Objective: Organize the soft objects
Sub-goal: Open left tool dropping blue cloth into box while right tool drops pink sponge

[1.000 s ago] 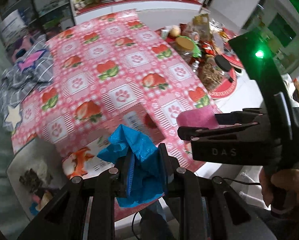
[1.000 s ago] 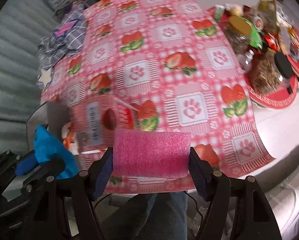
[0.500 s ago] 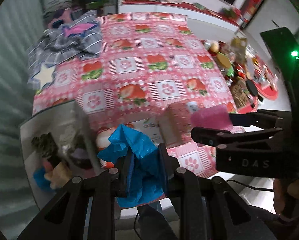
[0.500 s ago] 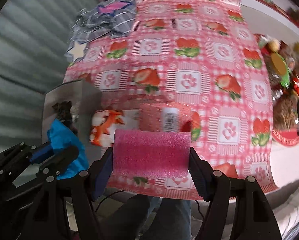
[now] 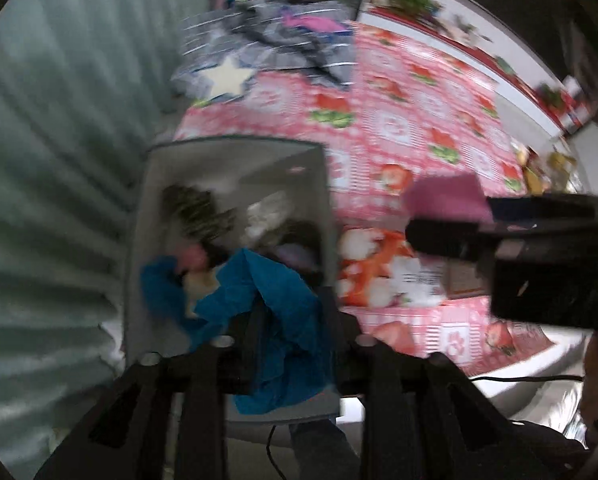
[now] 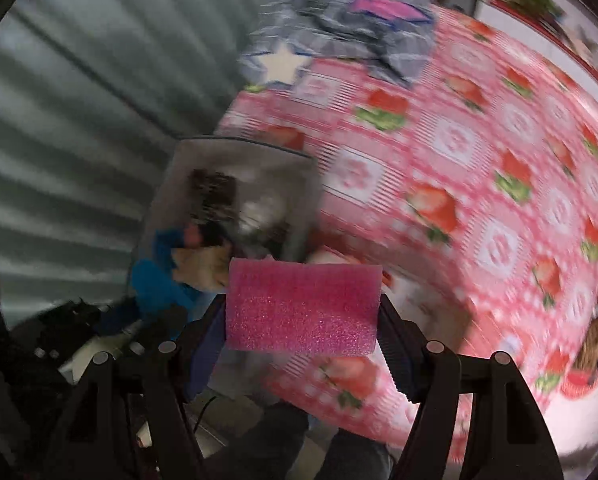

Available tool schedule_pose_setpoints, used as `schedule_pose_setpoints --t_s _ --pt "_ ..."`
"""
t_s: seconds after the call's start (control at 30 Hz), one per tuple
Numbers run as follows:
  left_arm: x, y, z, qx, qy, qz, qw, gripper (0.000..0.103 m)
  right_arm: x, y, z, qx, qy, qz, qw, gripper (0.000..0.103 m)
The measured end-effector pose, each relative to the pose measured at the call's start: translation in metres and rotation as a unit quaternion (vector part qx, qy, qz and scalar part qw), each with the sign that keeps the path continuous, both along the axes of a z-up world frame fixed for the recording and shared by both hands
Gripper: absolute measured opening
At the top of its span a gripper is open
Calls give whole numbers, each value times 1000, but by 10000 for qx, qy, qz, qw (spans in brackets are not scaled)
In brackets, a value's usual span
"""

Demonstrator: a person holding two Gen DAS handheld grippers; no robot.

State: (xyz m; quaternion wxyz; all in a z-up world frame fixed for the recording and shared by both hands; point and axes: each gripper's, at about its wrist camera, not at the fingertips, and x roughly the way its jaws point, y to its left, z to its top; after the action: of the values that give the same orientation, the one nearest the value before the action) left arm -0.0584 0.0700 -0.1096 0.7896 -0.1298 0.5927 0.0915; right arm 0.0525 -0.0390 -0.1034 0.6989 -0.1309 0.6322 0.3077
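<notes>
A crumpled blue cloth (image 5: 275, 312) hangs between the fingers of my left gripper (image 5: 291, 320), just over the near end of an open grey bin (image 5: 235, 148). The jaws are opening, and the cloth still fills the gap and touches both pads. The bin holds several soft items, dark, white and blue. My right gripper (image 6: 303, 320) is shut on a pink foam block (image 6: 303, 304), held above the bin's right edge (image 6: 239, 148) and the table's near corner. In the left wrist view the foam (image 5: 443, 196) and right gripper (image 5: 451, 232) sit to the right.
A pink strawberry-print tablecloth (image 5: 419, 120) covers the table. A grey plaid cloth with a white star (image 5: 227, 76) lies at the far end. An orange-and-white printed packet (image 5: 379, 268) lies beside the bin. A corrugated wall (image 5: 59, 160) runs along the left.
Both grippers have swung left with their loads, from over the tablecloth to over the grey bin, and the views have rolled. The foam stays gripped.
</notes>
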Motion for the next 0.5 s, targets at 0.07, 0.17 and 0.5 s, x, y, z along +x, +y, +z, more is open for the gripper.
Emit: schedule_pose_setpoints --t_s 0.07,0.17,0.5 --pt "-7 11 -4 26 50 179 9998 77 -1 25 0 155 93 235 9996 73" --pt "-17 22 -7 187 88 430 9989 89 -2 50 -3 188 142 431 9988 100" --pt "-34 53 -24 83 404 1135 9927 92 -6 72 -9 33 121 632 9979 103"
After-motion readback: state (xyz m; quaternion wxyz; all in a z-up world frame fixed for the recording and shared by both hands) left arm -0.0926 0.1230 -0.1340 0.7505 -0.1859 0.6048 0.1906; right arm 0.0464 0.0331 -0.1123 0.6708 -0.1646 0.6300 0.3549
